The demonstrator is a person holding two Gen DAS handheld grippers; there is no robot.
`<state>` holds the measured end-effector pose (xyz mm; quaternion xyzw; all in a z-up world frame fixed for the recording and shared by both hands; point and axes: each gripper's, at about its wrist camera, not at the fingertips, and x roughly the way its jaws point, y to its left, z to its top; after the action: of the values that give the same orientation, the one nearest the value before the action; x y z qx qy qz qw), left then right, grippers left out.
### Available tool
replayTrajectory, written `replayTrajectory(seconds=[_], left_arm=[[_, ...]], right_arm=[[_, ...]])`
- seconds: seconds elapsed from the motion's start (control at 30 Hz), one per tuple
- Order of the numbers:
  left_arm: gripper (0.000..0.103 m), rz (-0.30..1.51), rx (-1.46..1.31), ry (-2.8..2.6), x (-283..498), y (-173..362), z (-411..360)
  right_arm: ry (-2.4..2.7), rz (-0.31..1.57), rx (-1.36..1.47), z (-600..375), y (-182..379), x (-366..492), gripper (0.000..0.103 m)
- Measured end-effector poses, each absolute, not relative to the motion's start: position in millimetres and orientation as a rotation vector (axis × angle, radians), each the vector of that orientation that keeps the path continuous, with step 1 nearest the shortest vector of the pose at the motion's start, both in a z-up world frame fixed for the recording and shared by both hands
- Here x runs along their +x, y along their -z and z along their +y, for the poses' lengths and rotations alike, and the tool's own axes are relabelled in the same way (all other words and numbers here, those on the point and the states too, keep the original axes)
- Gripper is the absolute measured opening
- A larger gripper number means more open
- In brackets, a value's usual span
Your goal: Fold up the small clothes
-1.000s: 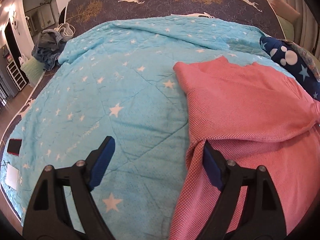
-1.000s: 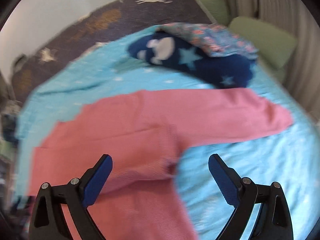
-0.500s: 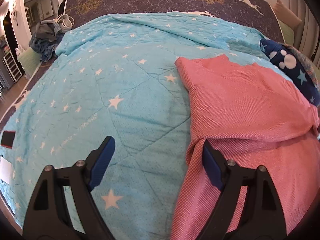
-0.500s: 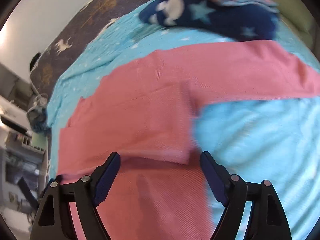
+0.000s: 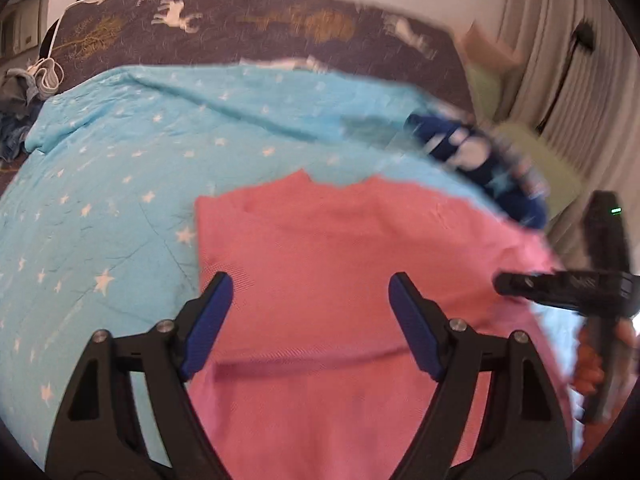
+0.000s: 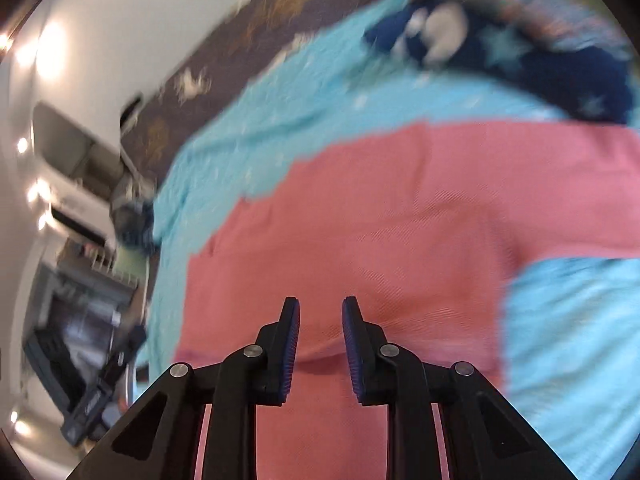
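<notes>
A pink knit top [image 5: 336, 248] lies on the light blue star quilt [image 5: 120, 184], its left side folded over the body. My left gripper [image 5: 310, 322] is open and empty above the top's middle. The right gripper's body [image 5: 580, 288] shows at that view's right edge. In the right wrist view the top [image 6: 400, 216] fills the centre, with one sleeve stretched out to the right. My right gripper [image 6: 320, 340] hangs over the fold line with its jaws narrowed to a small gap; I see no cloth between them. Both views are blurred.
A navy star-patterned garment [image 5: 480, 160] and a floral one lie at the quilt's far right; they also show in the right wrist view [image 6: 500, 48]. Green pillows [image 5: 536, 152] and curtains are on the right. A heap of clothes [image 5: 24, 92] sits at the far left.
My left gripper moved right from the top's left edge to over its middle. My right gripper's jaws narrowed from wide open to a small gap and moved in over the top.
</notes>
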<state>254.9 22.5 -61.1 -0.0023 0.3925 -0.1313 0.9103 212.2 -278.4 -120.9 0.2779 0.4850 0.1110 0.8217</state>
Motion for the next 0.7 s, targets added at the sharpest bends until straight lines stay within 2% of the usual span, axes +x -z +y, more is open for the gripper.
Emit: replayTrajectory(seconds=[0.03, 0.1, 0.13, 0.2, 0.47, 0.63, 0.67, 0.7], left_arm=[[0.08, 0.84, 0.032, 0.229, 262, 71, 21], [0.08, 0.9, 0.13, 0.107, 271, 100, 28], [0.081, 0.917, 0.151, 0.059, 272, 112, 38], [0.082, 0.948, -0.01, 0.081, 274, 115, 67], [0.081, 0.87, -0.084, 0.071, 263, 80, 85], [0.082, 0.971, -0.162, 0.128, 286, 101, 85], [0.077, 0.979, -0.179, 0.13, 289, 104, 84], [0.041, 0.974, -0.193, 0.137, 294, 106, 83]], right_arm=[[-0.198, 1.096, 0.555, -276, 132, 211, 0.016], [-0.222, 1.086, 0.552, -284, 138, 193, 0.01], [-0.234, 1.075, 0.556, -294, 137, 183, 0.01], [-0.179, 1.077, 0.547, -313, 135, 165, 0.01], [-0.103, 0.961, 0.558, -343, 107, 141, 0.019], [-0.098, 0.976, 0.576, -333, 115, 149, 0.037], [-0.095, 0.98, 0.569, -331, 116, 150, 0.037], [-0.095, 0.982, 0.564, -328, 117, 151, 0.037]])
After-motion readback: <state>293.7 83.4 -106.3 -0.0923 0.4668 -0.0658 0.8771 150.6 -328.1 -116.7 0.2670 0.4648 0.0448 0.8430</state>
